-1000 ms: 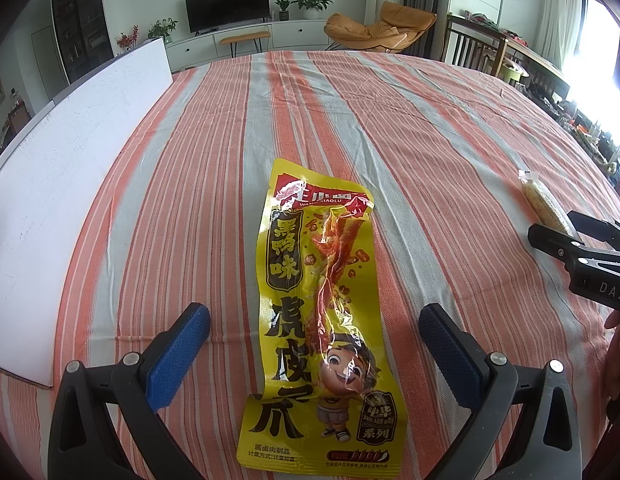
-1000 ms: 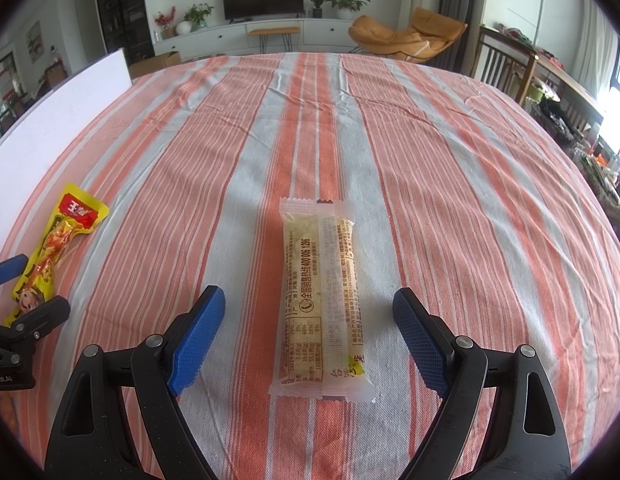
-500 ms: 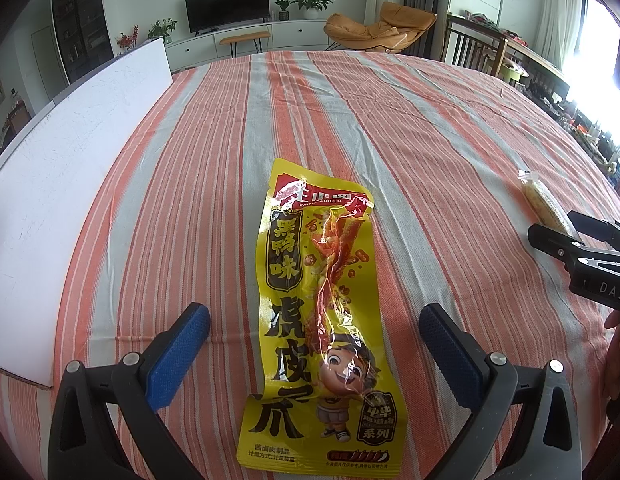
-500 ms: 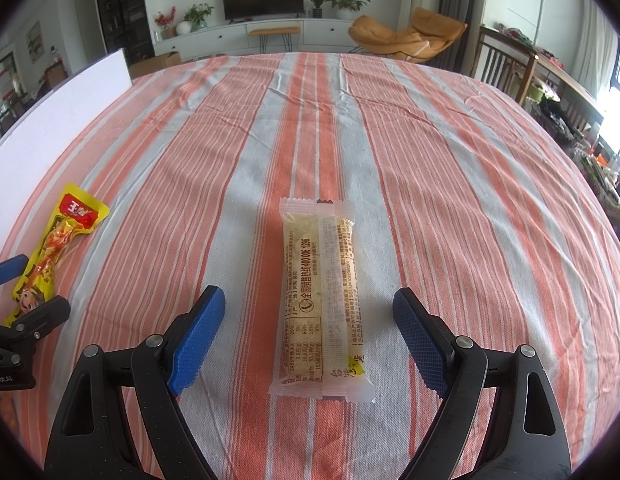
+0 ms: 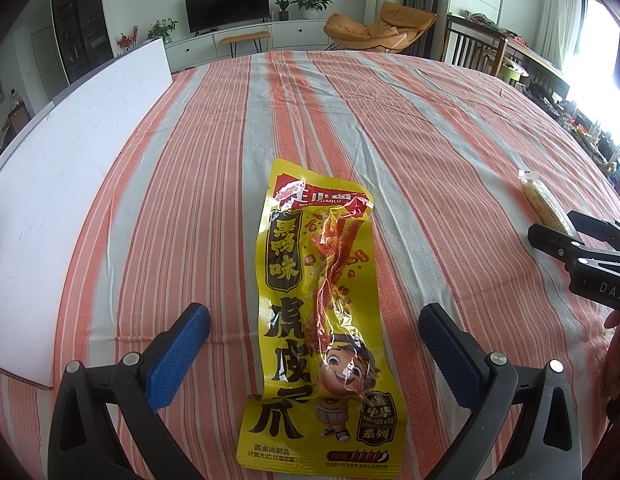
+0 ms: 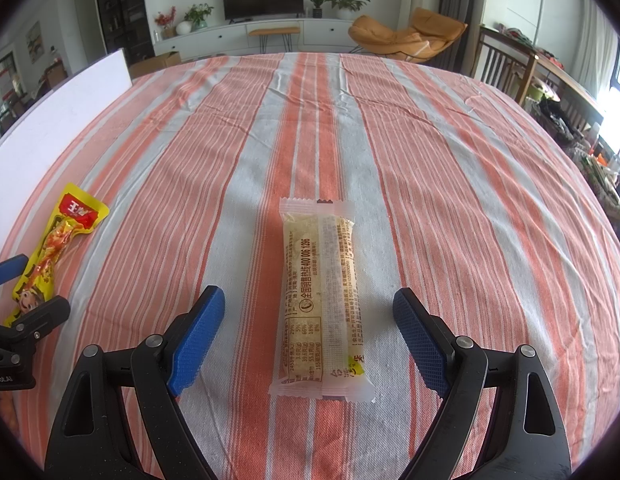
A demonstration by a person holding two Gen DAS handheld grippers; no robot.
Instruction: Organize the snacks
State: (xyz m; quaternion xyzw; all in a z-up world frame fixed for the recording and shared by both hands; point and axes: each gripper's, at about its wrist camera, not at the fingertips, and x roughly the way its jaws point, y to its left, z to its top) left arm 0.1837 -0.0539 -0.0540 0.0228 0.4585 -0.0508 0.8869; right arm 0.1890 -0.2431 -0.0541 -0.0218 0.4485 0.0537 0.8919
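A long yellow snack packet lies flat on the striped tablecloth, lengthwise between the fingers of my left gripper, which is open and not touching it. A pale clear-wrapped snack bar lies lengthwise between the fingers of my right gripper, also open and apart from it. The yellow packet shows at the left of the right wrist view. The bar shows at the right of the left wrist view, with the right gripper over its near end.
A white board lies along the table's left side and also shows in the right wrist view. The orange and grey striped tablecloth covers the table. Chairs and a TV unit stand beyond the far edge.
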